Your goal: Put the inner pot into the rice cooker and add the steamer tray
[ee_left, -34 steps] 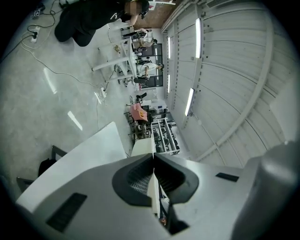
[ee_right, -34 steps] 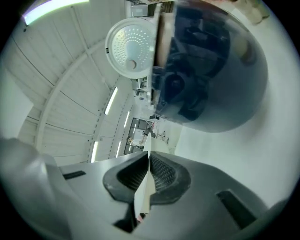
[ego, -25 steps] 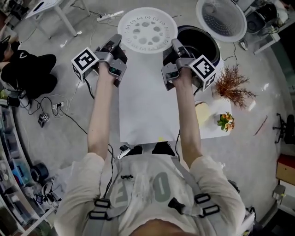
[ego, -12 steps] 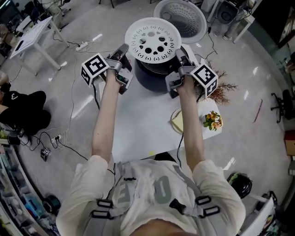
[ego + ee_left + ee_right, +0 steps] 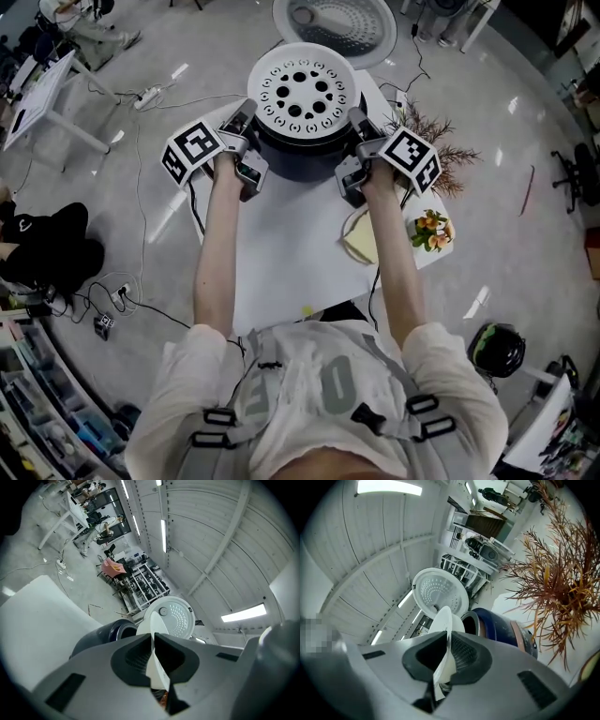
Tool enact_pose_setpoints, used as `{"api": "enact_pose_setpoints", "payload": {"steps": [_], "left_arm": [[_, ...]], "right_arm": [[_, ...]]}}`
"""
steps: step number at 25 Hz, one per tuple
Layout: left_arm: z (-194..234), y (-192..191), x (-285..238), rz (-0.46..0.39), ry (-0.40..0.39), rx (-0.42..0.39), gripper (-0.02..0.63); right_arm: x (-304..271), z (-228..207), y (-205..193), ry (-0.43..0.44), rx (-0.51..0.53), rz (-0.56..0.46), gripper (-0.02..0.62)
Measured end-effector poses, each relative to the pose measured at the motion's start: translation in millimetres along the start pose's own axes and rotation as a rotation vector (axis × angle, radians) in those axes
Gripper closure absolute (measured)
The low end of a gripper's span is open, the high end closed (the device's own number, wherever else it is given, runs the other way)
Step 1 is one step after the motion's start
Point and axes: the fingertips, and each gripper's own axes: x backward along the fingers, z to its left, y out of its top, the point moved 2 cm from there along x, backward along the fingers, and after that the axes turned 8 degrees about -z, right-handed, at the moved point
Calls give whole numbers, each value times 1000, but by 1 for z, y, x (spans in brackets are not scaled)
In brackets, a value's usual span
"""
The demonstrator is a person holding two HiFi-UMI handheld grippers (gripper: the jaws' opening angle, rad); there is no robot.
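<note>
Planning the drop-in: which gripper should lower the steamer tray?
Neither alone. Left gripper and right gripper pinch opposite rims of the steamer tray over the rice cooker; probably lower together.

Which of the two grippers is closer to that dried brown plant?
Right. The right gripper, shut on the rim of the steamer tray, is just beside the dried plant; the left gripper holds the opposite rim, the whole tray away.

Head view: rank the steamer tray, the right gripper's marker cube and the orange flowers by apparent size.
1. steamer tray, clearly largest.
2. marker cube on the right gripper.
3. orange flowers, slightly smaller. The cube sits nearer the camera, so true sizes are unsure.
</note>
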Motion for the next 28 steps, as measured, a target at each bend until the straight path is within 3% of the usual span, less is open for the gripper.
{"api": "enact_pose_setpoints", "payload": {"steps": [8,17,24,28], "left_arm": [[24,-12,-5,39,71,-19,578],[35,-26,-12,71,112,-35,577],[45,-29,-10,73,187,-172,577],[48,-28,-10,73,213,-221,577]], "right_arm": [[-8,-18,-6,-43,26,38,565],[-9,-25,-2,-81,182,53,551],[-8,-29,-1,-133,393,67,545],[-9,-29,-1,-118,396,68,530]]}}
